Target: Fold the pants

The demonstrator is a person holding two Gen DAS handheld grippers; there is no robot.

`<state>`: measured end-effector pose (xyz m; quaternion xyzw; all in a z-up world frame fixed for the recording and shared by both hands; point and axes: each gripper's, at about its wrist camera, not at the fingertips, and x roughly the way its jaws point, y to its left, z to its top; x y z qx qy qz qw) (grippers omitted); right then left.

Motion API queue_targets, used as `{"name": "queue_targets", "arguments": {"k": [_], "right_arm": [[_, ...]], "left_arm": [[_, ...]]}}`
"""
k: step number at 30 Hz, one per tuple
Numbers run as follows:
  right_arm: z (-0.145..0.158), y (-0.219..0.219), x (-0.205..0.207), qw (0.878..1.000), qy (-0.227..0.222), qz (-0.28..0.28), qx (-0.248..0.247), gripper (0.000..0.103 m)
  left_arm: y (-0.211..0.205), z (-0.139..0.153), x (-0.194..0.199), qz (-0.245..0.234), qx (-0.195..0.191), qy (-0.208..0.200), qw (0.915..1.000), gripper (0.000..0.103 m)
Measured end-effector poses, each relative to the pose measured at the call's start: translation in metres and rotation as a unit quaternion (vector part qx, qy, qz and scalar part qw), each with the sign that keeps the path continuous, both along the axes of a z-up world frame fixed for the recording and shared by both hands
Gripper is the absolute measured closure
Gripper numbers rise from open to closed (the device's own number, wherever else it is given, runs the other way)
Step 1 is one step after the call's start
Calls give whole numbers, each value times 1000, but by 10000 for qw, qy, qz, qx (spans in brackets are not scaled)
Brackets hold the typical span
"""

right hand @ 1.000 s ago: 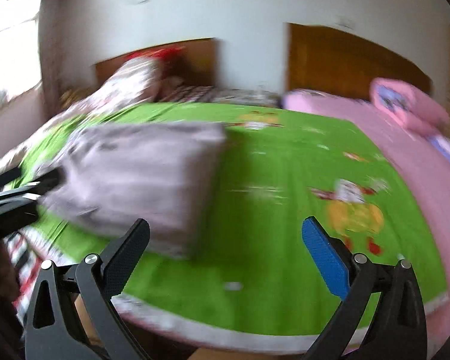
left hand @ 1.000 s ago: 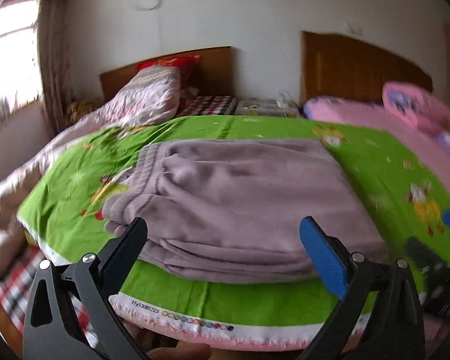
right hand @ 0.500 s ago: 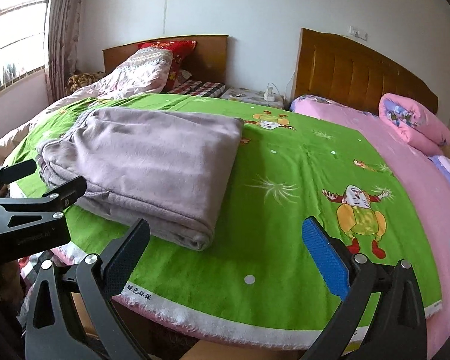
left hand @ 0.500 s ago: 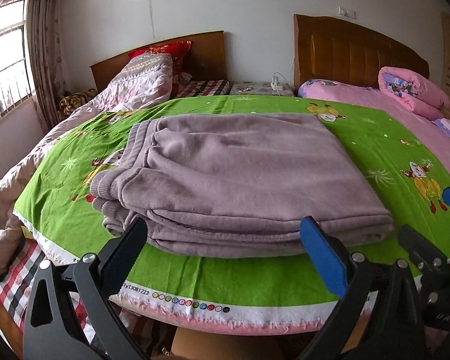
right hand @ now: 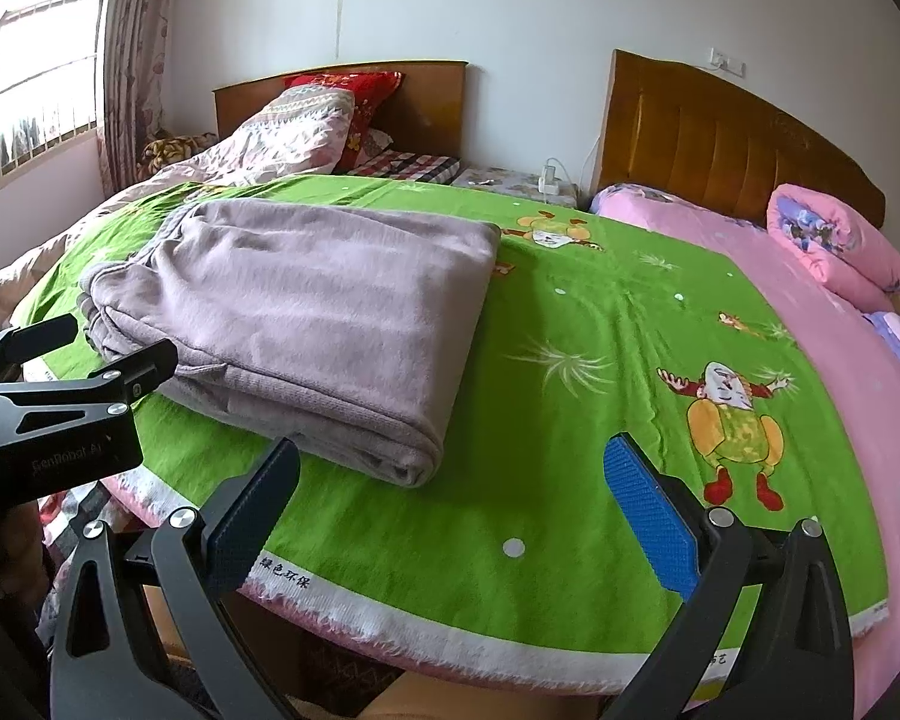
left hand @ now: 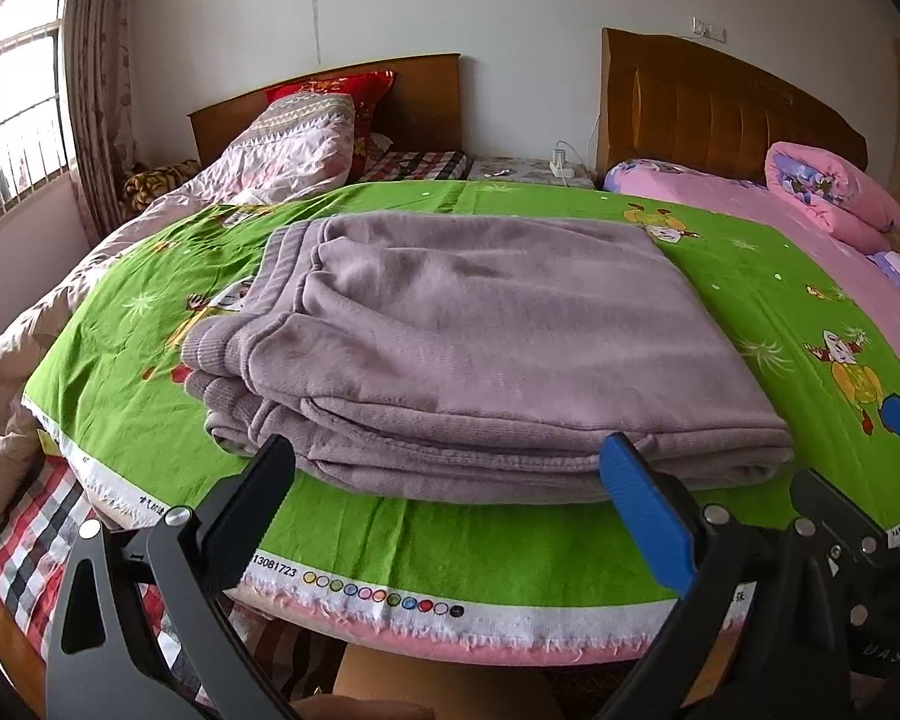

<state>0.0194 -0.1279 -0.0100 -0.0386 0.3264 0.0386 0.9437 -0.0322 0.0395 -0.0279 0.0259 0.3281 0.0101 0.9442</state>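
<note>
Folded pants (right hand: 306, 312) on green sheet (right hand: 570, 420), R tool (right hand: 450, 510) open, empty

Daylight comes from the window (left hand: 12, 120) at left, overexposed; both views are sharp, with strong fisheye bending and dark corners.

White selvedge of green sheet (left hand: 390, 591): "13081723" beside colour dots; in right view, "绿色环保". Left hand-held gripper (right hand: 114, 360) body: "GenRobot AI"

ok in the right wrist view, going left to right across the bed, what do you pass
left gripper → folded pants → green sheet → cartoon figure → pink bedding
</note>
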Motion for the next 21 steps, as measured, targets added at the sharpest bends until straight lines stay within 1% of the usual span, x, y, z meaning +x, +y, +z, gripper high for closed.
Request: {"name": "queue_targets", "arguments": {"k": [21], "right_arm": [[-4, 2, 1, 10000, 44, 61, -4, 5]], "left_arm": [[2, -2, -1, 62, 41, 28, 10000, 2]]}}
